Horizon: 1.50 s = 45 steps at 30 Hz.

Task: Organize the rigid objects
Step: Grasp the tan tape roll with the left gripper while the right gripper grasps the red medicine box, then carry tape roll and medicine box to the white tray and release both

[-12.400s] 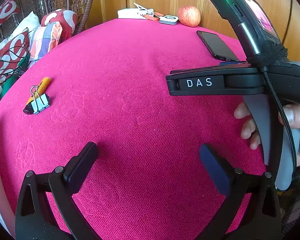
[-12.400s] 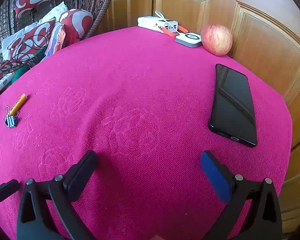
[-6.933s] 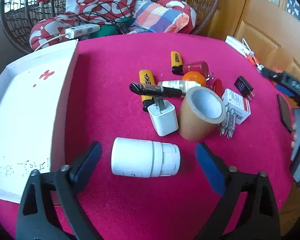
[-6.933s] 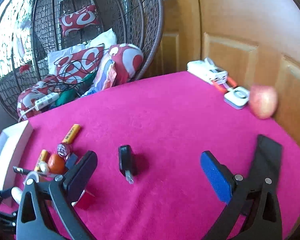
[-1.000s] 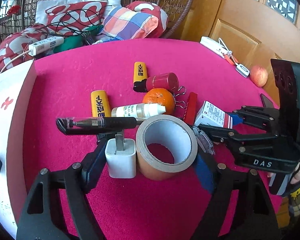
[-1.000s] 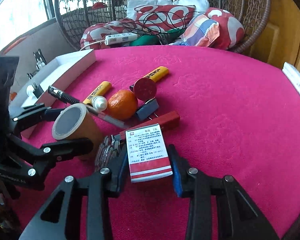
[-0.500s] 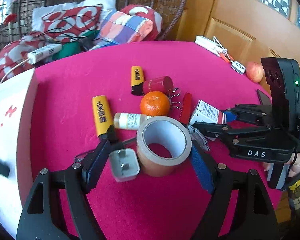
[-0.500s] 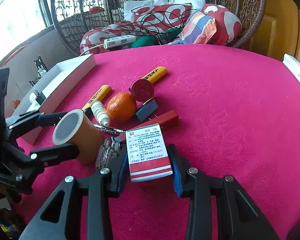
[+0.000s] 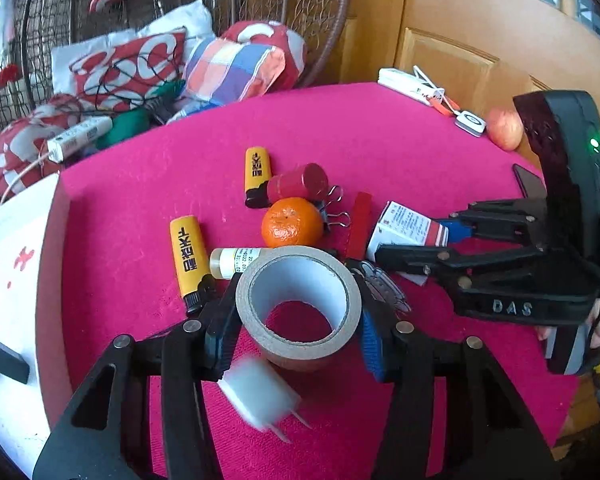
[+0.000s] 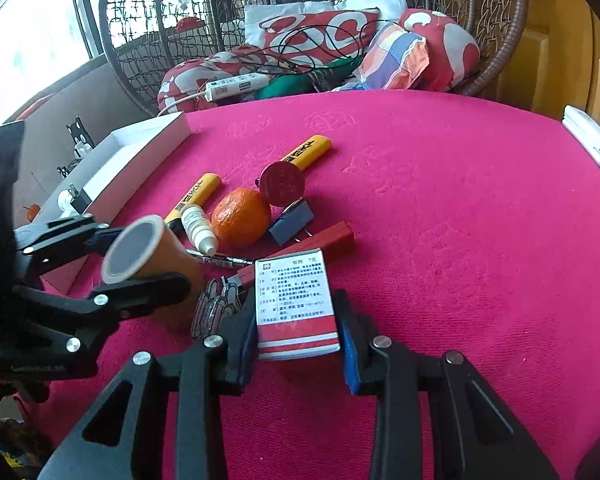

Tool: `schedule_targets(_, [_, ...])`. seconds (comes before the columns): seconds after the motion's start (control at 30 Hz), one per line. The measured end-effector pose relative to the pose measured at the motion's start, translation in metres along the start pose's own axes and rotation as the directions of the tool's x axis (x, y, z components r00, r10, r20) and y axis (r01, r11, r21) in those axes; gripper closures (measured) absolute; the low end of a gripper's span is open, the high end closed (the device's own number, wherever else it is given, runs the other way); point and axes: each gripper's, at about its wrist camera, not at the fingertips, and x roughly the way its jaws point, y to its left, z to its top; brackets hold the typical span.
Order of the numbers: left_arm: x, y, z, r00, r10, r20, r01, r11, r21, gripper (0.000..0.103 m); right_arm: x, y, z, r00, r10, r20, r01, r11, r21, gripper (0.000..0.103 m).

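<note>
My left gripper [image 9: 296, 332] is shut on a brown tape roll [image 9: 298, 304] and holds it just above the pink tablecloth; it also shows in the right wrist view [image 10: 148, 256]. My right gripper [image 10: 296, 340] is shut on a small red-and-white box [image 10: 296, 304], also seen in the left wrist view [image 9: 408, 228]. A white charger plug [image 9: 260, 396] lies blurred below the tape. An orange [image 9: 292, 222], two yellow lighters [image 9: 188, 254], a small bottle [image 10: 198, 226], a red cylinder [image 9: 298, 186] and a red bar [image 10: 328, 236] lie in a cluster.
A white box [image 10: 140, 152] stands at the table's left edge and holds a black adapter [image 10: 78, 200]. Binder clips [image 9: 336, 210] and a pen [image 10: 216, 260] lie in the cluster. An apple [image 9: 506, 130], a phone [image 9: 530, 184] and white gadgets [image 9: 412, 84] sit far right. Cushions [image 10: 332, 40] lie behind.
My left gripper has shut on the tape roll and lifted it. The white charger plug has tumbled toward the camera. My right gripper stays shut on the small box.
</note>
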Motion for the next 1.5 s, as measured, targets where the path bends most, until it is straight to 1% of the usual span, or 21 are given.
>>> schedule_targets(0.07, [-0.005, 0.002, -0.001, 1.000, -0.006, 0.008, 0.006, 1.000, -0.017, 0.052, -0.005, -0.002, -0.001, 1.000, -0.014, 0.025, 0.013, 1.000, 0.014, 0.071])
schedule_targets(0.13, [-0.015, 0.006, 0.000, 0.999, -0.011, 0.032, 0.012, 0.999, -0.035, 0.052, -0.012, -0.005, -0.003, 0.998, -0.029, 0.049, 0.028, 0.999, 0.029, 0.072])
schedule_targets(0.23, [-0.038, 0.012, 0.005, 0.996, -0.011, 0.093, 0.017, 0.998, -0.067, 0.052, -0.025, -0.005, -0.006, 0.995, -0.050, 0.083, 0.045, 0.997, 0.059, 0.072])
schedule_targets(0.33, [-0.059, 0.017, 0.011, 0.988, -0.007, 0.151, 0.022, 0.995, -0.096, 0.052, -0.044, -0.004, -0.002, 0.987, -0.064, 0.145, 0.052, 0.995, 0.087, 0.072])
schedule_targets(0.43, [-0.082, 0.020, 0.015, 0.976, 0.013, 0.217, 0.011, 0.994, -0.109, 0.052, -0.065, 0.004, 0.009, 0.973, -0.066, 0.222, 0.046, 0.995, 0.093, 0.072])
schedule_targets(0.53, [-0.104, 0.022, 0.014, 0.957, 0.056, 0.284, -0.026, 0.994, -0.109, 0.052, -0.085, 0.018, 0.018, 0.954, -0.061, 0.294, 0.042, 0.997, 0.069, 0.072])
schedule_targets(0.63, [-0.120, 0.027, 0.013, 0.943, 0.089, 0.320, -0.053, 0.992, -0.117, 0.052, -0.099, 0.032, 0.026, 0.934, -0.051, 0.354, 0.036, 0.998, 0.049, 0.072])
schedule_targets(0.77, [-0.130, 0.039, 0.009, 0.939, 0.099, 0.329, -0.051, 0.987, -0.150, 0.052, -0.108, 0.049, 0.035, 0.923, -0.029, 0.384, 0.026, 1.000, 0.014, 0.072])
schedule_targets(1.0, [-0.137, 0.051, 0.001, 0.936, 0.111, 0.334, -0.051, 0.982, -0.183, 0.052, -0.106, 0.063, 0.040, 0.924, -0.019, 0.381, 0.026, 1.000, -0.013, 0.072])
schedule_targets(1.13, [-0.138, 0.056, -0.001, 0.938, 0.118, 0.326, -0.054, 0.978, -0.201, 0.052, -0.109, 0.068, 0.043, 0.920, -0.010, 0.392, 0.022, 0.999, -0.026, 0.072])
schedule_targets(1.23, [-0.141, 0.058, -0.003, 0.935, 0.126, 0.330, -0.057, 0.976, -0.211, 0.052, -0.110, 0.070, 0.047, 0.918, 0.003, 0.397, 0.011, 0.999, -0.033, 0.072])
schedule_targets(1.5, [-0.144, 0.072, -0.006, 0.931, 0.145, 0.336, -0.063, 0.968, -0.245, 0.052, -0.104, 0.085, 0.057, 0.922, 0.036, 0.385, -0.010, 0.998, -0.068, 0.072])
